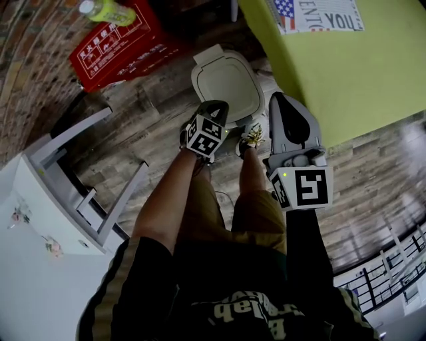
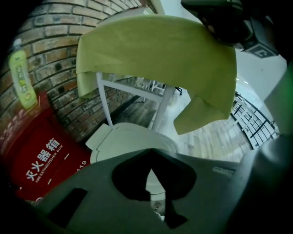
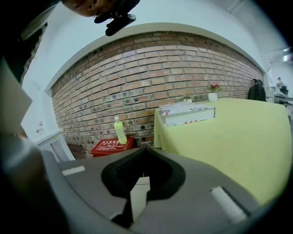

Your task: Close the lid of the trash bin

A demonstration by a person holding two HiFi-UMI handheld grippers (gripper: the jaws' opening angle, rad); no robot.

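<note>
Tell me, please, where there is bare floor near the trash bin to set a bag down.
Bare wood floor lies left of the trash bin, bordered by the red box and the white rack. More lies on the right, below the green tablecloth. Before the bin it is crowded: a shoe, the left gripper and the right gripper.

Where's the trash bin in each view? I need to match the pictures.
Head view: trash bin, top centre.
Left gripper view: trash bin, lower centre, beneath the green tablecloth.
Right gripper view: cannot be made out.
Shared landmark: red box, in all three views, bottle on top.
</note>
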